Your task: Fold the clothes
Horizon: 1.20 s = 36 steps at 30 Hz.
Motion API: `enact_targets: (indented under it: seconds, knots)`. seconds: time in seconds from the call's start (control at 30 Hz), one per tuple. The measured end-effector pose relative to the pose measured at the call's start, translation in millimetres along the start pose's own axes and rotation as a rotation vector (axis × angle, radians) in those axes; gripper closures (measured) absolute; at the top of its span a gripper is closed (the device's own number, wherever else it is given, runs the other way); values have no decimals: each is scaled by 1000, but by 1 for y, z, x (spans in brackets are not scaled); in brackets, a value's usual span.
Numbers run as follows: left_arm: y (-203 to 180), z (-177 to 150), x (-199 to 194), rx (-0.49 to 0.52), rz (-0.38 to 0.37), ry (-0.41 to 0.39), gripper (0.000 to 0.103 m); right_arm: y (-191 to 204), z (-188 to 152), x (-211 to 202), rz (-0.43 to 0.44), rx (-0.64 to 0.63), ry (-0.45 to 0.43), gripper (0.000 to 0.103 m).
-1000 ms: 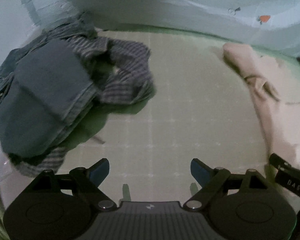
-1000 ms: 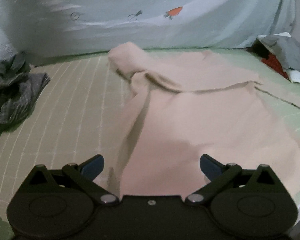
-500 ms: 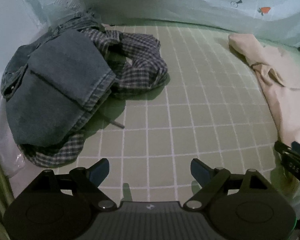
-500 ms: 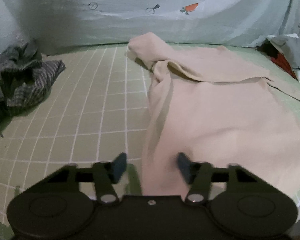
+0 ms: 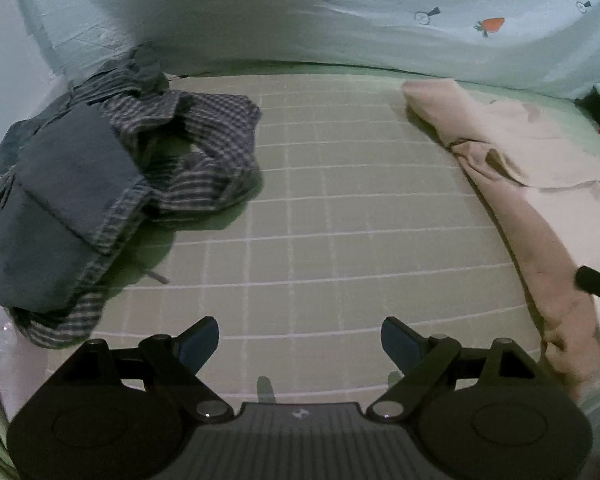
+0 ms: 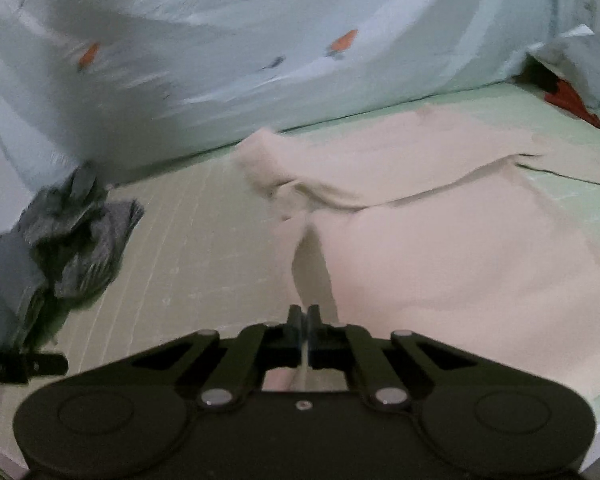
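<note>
Pink garment point(image 6: 440, 264): pale, large, spread over the right part of a green gridded bed sheet point(image 5: 320, 216); far end bunched into a folded ridge near the bedding at the back; near edge drawn up into a crease leading to the right gripper point(image 6: 304, 320).
Right gripper: jaws together, clamped on a fold of the pink garment's near edge; cloth shows between the pads and behind them.
Left gripper point(image 5: 300, 340): jaws wide apart, nothing between them, held over bare sheet between the two lots of clothing; its blue fingertips point(image 5: 198, 342) touch no cloth.
Checked shirt point(image 5: 196, 164): dark, crumpled, at the left of the sheet, well apart from the pink garment.
Denim garment point(image 5: 60, 208): blue, lying partly over the checked shirt, at the sheet's left edge.
Pale blue bedding point(image 5: 340, 28): printed with small carrots, heaped along the back.
Grey and red items point(image 6: 572, 76): far right corner, too blurred to identify.
</note>
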<state>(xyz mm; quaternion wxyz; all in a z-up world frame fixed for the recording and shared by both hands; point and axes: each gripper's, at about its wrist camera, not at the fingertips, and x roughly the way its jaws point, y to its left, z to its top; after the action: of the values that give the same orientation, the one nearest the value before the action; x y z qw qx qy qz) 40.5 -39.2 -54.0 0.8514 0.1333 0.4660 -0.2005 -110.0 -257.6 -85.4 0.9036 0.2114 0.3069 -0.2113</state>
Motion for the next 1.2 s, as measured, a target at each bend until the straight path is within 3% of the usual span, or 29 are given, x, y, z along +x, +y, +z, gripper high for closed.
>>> enact_targets:
  seconds: [0.2, 0.4, 0.5, 0.53, 0.6, 0.67, 0.8, 1.0, 1.07, 1.13, 1.2]
  knots:
    - [-49, 2, -1, -44, 39, 8, 14, -66, 12, 13, -63, -39, 66, 103]
    - [-93, 4, 0, -104, 83, 33, 14, -111, 15, 32, -29, -114, 174, 102]
    - [-107, 3, -1, -139, 100, 48, 14, -121, 22, 32, 5, -136, 186, 92]
    - [-111, 1, -3, -144, 102, 54, 14, -122, 26, 34, 16, -144, 188, 88]
    - [-116, -1, -5, -150, 106, 66, 14, -122, 33, 37, 43, -155, 187, 70]
    - [-117, -4, -8, -146, 110, 74, 14, -115, 39, 38, 74, -161, 180, 64]
    - [-108, -4, -11, -149, 120, 66, 14, -99, 41, 33, 132, -123, 177, 57]
    - [-92, -4, -10, -138, 76, 66, 14, -78, 24, 28, 144, -72, 222, 57]
    - [-87, -5, -8, -123, 58, 69, 14, -72, 17, 26, 145, -63, 237, 57]
    - [-81, -7, -5, -114, 41, 72, 14, -68, 9, 26, 153, -35, 254, 66]
    - [-75, -5, -3, -115, 29, 70, 14, -65, 3, 23, 156, -24, 264, 100]
